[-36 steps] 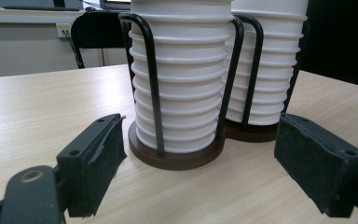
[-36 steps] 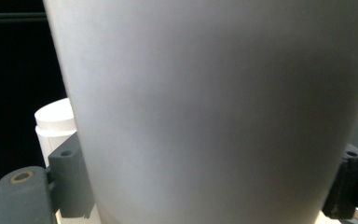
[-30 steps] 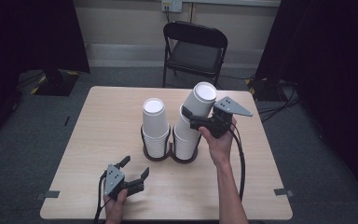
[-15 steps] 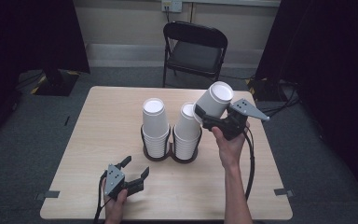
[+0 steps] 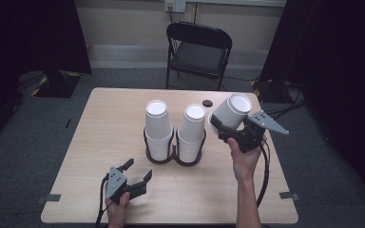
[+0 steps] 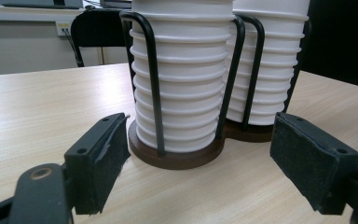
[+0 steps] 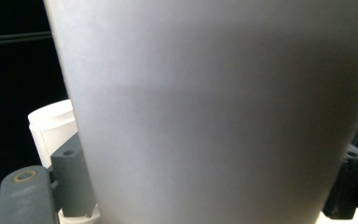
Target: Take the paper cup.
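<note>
Two stacks of white paper cups, the left stack and the right stack, stand upside down in a black wire holder with brown round bases at the table's middle. My right gripper is shut on a single white cup, held tilted in the air just right of the right stack. In the right gripper view this cup sits between the jaws, with a stack's top behind it. My left gripper rests open near the front edge, its pads facing the left stack and holder base.
The wooden table has a small dark round hole near its far edge. A black folding chair stands behind the table. A black cable hangs from the right gripper along the forearm.
The right gripper has lifted the top cup off the right stack and carried it to the right, tilting it. The left gripper has stayed still.
</note>
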### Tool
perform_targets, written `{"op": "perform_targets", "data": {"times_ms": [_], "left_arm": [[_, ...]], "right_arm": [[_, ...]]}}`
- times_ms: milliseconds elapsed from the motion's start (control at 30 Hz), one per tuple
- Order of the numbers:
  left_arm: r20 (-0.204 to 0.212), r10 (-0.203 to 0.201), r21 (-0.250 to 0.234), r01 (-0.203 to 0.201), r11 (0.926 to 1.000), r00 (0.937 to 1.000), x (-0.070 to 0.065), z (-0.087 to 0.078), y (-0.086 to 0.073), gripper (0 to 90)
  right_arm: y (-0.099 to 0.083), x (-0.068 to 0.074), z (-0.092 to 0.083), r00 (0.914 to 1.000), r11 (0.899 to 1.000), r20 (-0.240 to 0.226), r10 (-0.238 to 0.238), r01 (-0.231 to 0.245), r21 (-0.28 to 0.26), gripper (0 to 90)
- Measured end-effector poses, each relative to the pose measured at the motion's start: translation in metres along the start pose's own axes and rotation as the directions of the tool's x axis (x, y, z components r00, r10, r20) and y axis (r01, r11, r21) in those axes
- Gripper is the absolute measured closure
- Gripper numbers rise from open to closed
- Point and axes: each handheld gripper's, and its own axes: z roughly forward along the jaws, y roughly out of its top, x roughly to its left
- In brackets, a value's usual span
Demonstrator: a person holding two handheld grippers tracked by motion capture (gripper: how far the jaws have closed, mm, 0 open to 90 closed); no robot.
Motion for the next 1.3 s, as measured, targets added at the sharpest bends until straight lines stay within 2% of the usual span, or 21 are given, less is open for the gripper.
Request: {"op": "perform_targets", "data": {"times_ms": [133,167,333,500,633,800,833,900,933,1000,1067,1100,1167,1200,1233,1267,1300], "left_arm": [[0.003,0.003,0.007,-0.003,1.0,1.0,0.0,0.001,0.0,18.9],[0.008,-0.015,0.008,0.015,0.9999,0.9998,0.001,0.001,0.0,18.9],[0.009,-0.045,0.002,0.045,0.999,0.9989,0.004,0.001,0.0,19.0],[0.005,0.0,0.0,0.0,1.0,1.0,0.0,0.0,0.0,21.4],[0.003,0.0,0.001,0.0,1.0,1.0,0.0,0.0,0.0,21.3],[0.017,0.022,0.039,-0.023,0.999,0.9996,-0.002,0.003,0.002,19.4],[0.032,0.012,0.051,-0.014,0.9986,0.9994,-0.003,0.004,0.002,19.2],[0.04,0.016,0.044,-0.018,0.9989,0.9991,-0.003,0.004,0.002,19.2],[0.063,0.015,0.034,-0.017,0.9993,0.9979,-0.003,0.004,0.001,18.1],[0.099,0.002,0.022,-0.004,0.9997,0.9951,-0.003,0.004,0.001,17.2],[0.103,-0.01,0.038,0.006,0.9993,0.9946,-0.004,0.005,0.002,17.3],[0.118,-0.02,0.039,0.016,0.9991,0.9928,-0.005,0.005,0.002,17.3],[0.137,-0.018,0.042,0.013,0.999,0.9903,-0.007,0.006,0.004,18.4],[0.146,-0.025,0.045,0.018,0.9988,0.9889,-0.008,0.007,0.004,23.9],[0.17,-0.032,0.036,0.026,0.999,0.9849,-0.01,0.008,0.006,23.5],[0.179,-0.031,0.041,0.025,0.9989,0.9834,-0.011,0.009,0.007,23.3],[0.179,-0.031,0.041,0.025,0.9989,0.9834,-0.011,0.009,0.007,23.2]], "right_arm": [[-0.01,-0.001,-0.01,0.9997,1.0,0.015,0.018,-0.018,0.011,13.8],[-0.012,-0.002,-0.012,0.9996,1.0,0.015,0.023,-0.023,0.013,13.7],[-0.022,0.0,-0.019,0.9991,0.999,0.013,0.04,-0.04,0.024,13.8],[-0.037,0.006,-0.026,0.998,0.997,-0.007,0.062,-0.062,0.043,13.8],[-0.048,0.012,-0.028,0.9979,0.996,-0.009,0.064,-0.063,0.066,13.8],[-0.062,0.019,-0.028,0.9962,0.993,-0.026,0.083,-0.081,0.09,13.8],[-0.067,0.022,-0.028,0.9952,0.992,-0.034,0.091,-0.088,0.094,13.8],[-0.069,0.023,-0.029,0.9951,0.992,-0.039,0.091,-0.087,0.095,13.8],[-0.075,0.029,-0.03,0.9921,0.99,-0.056,0.113,-0.107,0.093,13.8],[-0.079,0.033,-0.031,0.9894,0.988,-0.072,0.126,-0.119,0.094,13.8],[-0.082,0.035,-0.031,0.9873,0.988,-0.084,0.135,-0.127,0.093,13.8],[-0.083,0.037,-0.031,0.9853,0.986,-0.093,0.143,-0.135,0.094,13.8],[-0.088,0.039,-0.031,0.9726,0.98,-0.135,0.189,-0.177,0.093,13.8],[-0.092,0.039,-0.031,0.9634,0.974,-0.158,0.217,-0.204,0.095,13.8],[-0.095,0.038,-0.031,0.9568,0.97,-0.167,0.238,-0.224,0.095,13.8],[-0.096,0.037,-0.032,0.9518,0.967,-0.177,0.25,-0.236,0.1,13.8],[-0.096,0.037,-0.032,0.9518,0.967,-0.177,0.25,-0.236,0.1,13.8]]}}
